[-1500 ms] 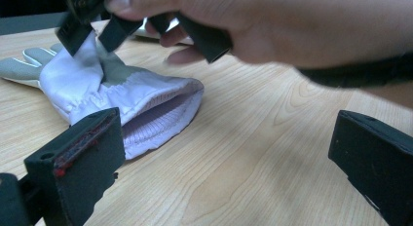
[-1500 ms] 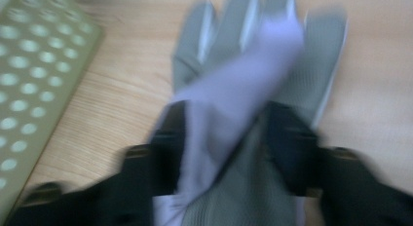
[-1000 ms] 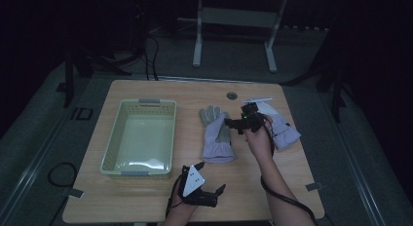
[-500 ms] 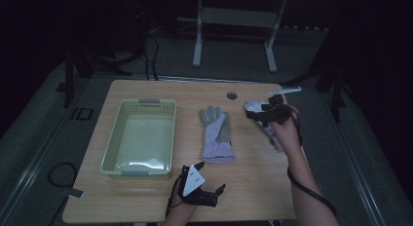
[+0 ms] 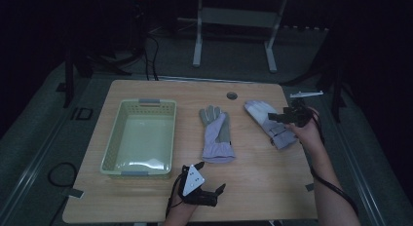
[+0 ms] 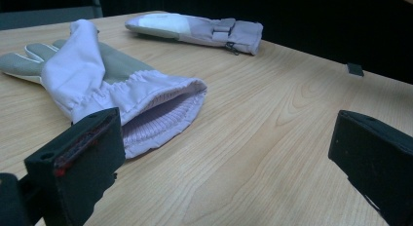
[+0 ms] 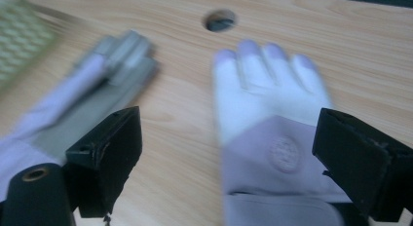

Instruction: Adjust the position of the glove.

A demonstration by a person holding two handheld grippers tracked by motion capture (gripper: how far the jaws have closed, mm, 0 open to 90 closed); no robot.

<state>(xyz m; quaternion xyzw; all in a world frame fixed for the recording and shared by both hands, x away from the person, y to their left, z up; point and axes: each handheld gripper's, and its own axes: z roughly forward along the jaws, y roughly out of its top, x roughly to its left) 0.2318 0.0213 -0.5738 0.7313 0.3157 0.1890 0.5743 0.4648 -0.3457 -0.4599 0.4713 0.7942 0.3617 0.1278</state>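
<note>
Gloves on table, green basket holds nothing

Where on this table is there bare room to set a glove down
Bare wood runs along the near edge of the table, between the left gripper and the right corner. The basket is empty too. It is crowded on the right, where the right gripper hovers over the far glove, beside the middle glove.
</note>
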